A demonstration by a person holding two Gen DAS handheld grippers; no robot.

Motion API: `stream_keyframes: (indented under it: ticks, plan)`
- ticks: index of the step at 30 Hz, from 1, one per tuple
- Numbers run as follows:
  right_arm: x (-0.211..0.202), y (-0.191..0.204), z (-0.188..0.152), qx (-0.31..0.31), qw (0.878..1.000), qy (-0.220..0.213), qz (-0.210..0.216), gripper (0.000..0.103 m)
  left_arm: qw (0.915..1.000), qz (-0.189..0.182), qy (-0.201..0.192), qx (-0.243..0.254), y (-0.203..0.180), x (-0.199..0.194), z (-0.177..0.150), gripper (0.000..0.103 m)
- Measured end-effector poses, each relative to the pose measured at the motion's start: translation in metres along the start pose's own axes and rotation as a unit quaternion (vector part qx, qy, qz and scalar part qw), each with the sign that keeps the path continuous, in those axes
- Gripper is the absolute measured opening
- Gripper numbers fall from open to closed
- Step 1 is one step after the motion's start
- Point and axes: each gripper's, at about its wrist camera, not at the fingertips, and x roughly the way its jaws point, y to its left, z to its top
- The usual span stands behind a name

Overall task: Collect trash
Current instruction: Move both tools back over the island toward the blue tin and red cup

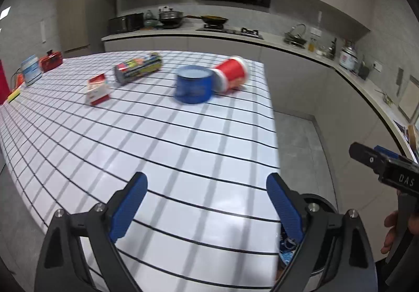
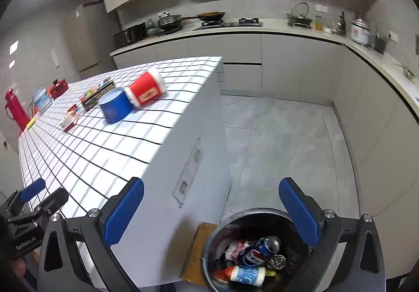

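Both grippers empty, trash waiting on the bench

Your left gripper and right gripper both have their fingers spread with nothing between them. The bin sits on the floor beside the bench, handy for drops and already holding cans. The blue tub, red cup, tube and small carton lie across the bench's far end.

Left wrist view looks down and forward over the gridded counter from its near end. Right wrist view sits off the counter's right corner, angled down over the floor and trash bin. Both share the counter top, blue tub and far kitchen wall.
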Motion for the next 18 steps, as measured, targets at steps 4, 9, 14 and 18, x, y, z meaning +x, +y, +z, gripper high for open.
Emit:
stream_keyframes:
  ticks: [4,9,14,18]
  plan:
    - [0.007,0.033,0.007,-0.016,1.0,0.002,-0.002,0.103,0.9999,0.006,-0.001,-0.016,0.03,0.002,0.006,0.093]
    - [0.016,0.065,0.018,-0.028,1.0,0.003,-0.006,0.103,0.9996,0.012,-0.001,-0.026,0.06,0.008,0.015,0.093]
    - [0.03,0.096,0.032,-0.03,1.0,-0.001,-0.006,0.103,0.9992,0.02,-0.002,-0.034,0.092,0.017,0.027,0.093]
    - [0.046,0.125,0.046,-0.036,0.999,-0.002,-0.003,0.103,0.9989,0.028,0.0,-0.039,0.12,0.028,0.038,0.093]
